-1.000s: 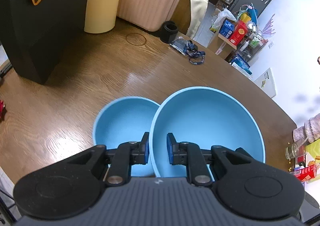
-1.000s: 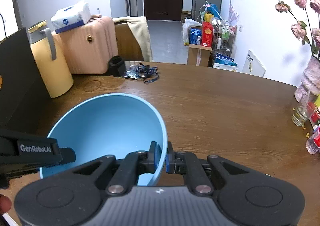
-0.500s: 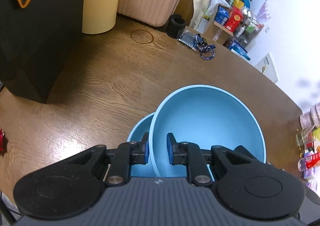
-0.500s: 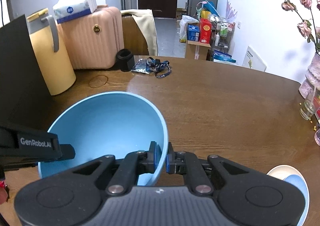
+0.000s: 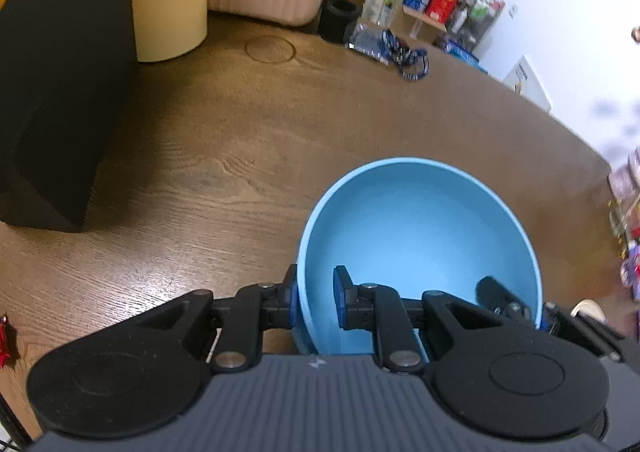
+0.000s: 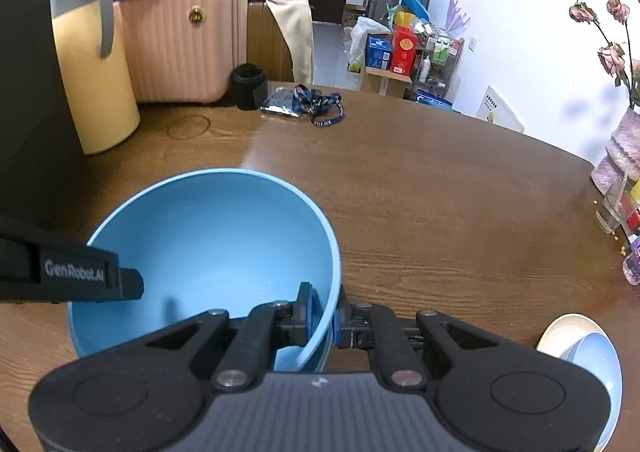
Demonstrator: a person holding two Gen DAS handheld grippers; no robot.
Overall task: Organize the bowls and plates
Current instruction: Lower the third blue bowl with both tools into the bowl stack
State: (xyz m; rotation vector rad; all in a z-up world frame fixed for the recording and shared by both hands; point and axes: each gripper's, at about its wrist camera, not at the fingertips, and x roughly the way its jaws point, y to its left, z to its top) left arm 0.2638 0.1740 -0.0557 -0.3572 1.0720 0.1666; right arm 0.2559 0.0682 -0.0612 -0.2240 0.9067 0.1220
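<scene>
A large blue bowl (image 5: pixel 420 236) is held over the wooden table (image 5: pixel 240 156) by both grippers. My left gripper (image 5: pixel 316 300) is shut on its near-left rim. My right gripper (image 6: pixel 323 316) is shut on the opposite rim of that blue bowl (image 6: pixel 208 244), one pad inside and one outside. Each gripper also shows in the other's view: the right gripper (image 5: pixel 516 304) at the bowl's far edge, the left gripper (image 6: pixel 80 276) reaching in from the left. A second blue bowl (image 5: pixel 303 344) sits directly underneath, only a sliver showing.
A white plate (image 6: pixel 560 336) with a pale blue dish (image 6: pixel 600 360) lies at the near right. A black box (image 5: pixel 60 92), a yellow jug (image 6: pixel 92 84), a pink suitcase (image 6: pixel 184 40) and a lanyard (image 6: pixel 320 108) stand at the back. A glass (image 6: pixel 612 208) and a vase (image 6: pixel 624 148) are at the right edge.
Both grippers have lowered the held bowl and carried it over the second blue bowl, which was beside it on the left and is now almost hidden beneath. The white plate came into view.
</scene>
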